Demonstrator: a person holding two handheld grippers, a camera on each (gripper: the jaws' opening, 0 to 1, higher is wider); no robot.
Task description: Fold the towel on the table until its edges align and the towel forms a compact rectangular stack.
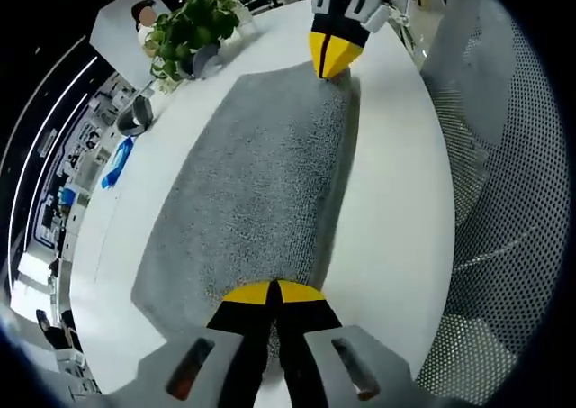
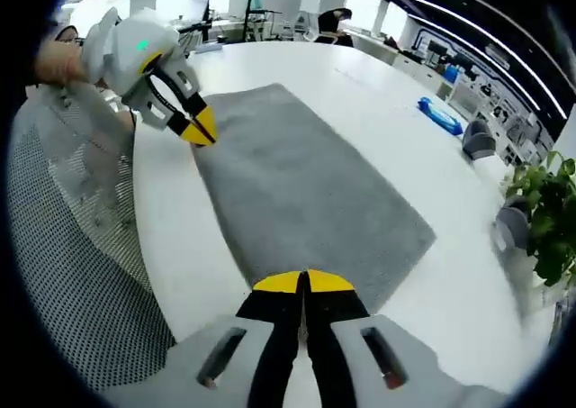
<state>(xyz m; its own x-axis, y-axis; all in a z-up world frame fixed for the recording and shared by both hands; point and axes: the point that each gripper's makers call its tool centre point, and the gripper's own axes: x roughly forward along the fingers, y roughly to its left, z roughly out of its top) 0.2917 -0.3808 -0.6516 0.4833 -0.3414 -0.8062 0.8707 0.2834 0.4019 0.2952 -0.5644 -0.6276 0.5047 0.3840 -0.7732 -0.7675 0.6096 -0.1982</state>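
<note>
Each gripper, left [image 1: 272, 293] and right [image 2: 303, 284], was closed on a near corner of the towel [image 1: 256, 187], whose long axis ran between them.

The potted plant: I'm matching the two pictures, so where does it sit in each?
Left gripper view: the potted plant is at upper left, beyond the towel's far corner.
Right gripper view: it is at the right edge, past the towel.
Shared landmark: the grey towel on the white table.
</note>
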